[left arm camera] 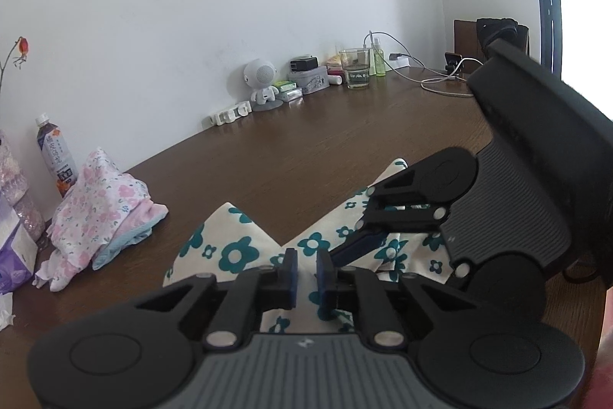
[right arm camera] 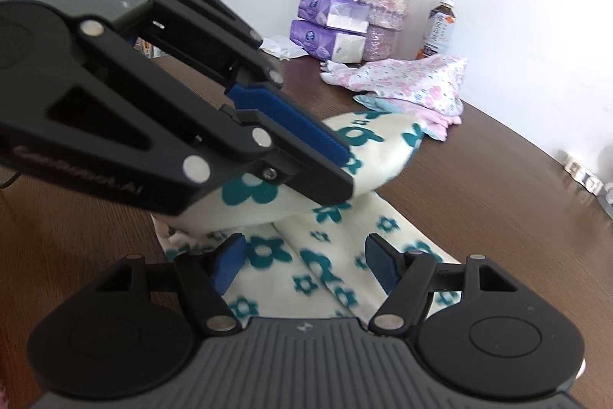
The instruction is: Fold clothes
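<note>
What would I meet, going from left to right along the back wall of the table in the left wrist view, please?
Purple tissue pack → drink bottle → pink floral clothes → white power strip → white robot-shaped speaker → patterned tin → drinking glass → green spray bottle → white cable.

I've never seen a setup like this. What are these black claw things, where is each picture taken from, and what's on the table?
These are two hand-held claws: a person grips one in each hand, and each carries a wide-angle camera looking along its fingers. The left wrist view looks over the left claw, the right wrist view over the right claw. The left claw pinches a raised fold of a cream cloth with teal flowers on a brown table; the right claw is open over it, holding nothing. Nearby lie pink floral clothes; tissue packs, a vase and a bottle stand by the wall.
</note>
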Tool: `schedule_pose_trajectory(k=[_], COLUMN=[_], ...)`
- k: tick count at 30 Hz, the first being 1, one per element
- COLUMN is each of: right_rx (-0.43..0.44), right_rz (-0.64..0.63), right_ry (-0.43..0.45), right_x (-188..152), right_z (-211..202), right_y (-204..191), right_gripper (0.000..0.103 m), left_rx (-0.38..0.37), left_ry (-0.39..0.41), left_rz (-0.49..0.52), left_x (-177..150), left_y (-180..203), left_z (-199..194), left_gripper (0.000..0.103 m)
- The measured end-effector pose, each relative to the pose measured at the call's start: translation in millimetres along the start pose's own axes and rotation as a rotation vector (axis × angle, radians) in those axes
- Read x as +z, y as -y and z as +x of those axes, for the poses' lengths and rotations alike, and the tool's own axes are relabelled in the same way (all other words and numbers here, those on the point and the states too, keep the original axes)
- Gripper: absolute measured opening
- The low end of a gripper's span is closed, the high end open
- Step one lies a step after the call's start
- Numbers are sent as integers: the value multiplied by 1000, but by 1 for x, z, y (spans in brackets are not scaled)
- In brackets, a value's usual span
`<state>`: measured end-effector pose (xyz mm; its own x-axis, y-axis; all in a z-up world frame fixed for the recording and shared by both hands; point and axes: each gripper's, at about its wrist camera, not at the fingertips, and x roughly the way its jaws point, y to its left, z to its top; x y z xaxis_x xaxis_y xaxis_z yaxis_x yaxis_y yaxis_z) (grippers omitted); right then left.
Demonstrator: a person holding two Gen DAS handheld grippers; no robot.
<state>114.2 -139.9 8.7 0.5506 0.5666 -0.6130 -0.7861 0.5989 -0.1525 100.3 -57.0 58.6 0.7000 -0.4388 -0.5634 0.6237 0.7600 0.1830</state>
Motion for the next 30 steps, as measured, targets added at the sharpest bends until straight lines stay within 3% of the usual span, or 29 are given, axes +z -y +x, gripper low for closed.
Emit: schedule_pose_trajectory(k=[12, 17, 28, 30], right_rx=[-48, -79, -56, -30], right_rz=[53, 96, 272, 348], right_ry=[11, 11, 101, 130], right_x=[-28, -38, -33, -28], right_z=[-41, -54, -68, -66], right_y=[8, 13, 35, 41], right_gripper=[71, 71, 69, 69], left_rx=[-51, -85, 93, 80], left_ry=[-44, 2, 11, -3], left_rz=[-16, -57, -198, -226], left_x=[-8, -2, -16, -24], left_y=[13, 10, -38, -42], left_z=[20, 6, -38, -36], left_gripper=[9, 11, 14, 14])
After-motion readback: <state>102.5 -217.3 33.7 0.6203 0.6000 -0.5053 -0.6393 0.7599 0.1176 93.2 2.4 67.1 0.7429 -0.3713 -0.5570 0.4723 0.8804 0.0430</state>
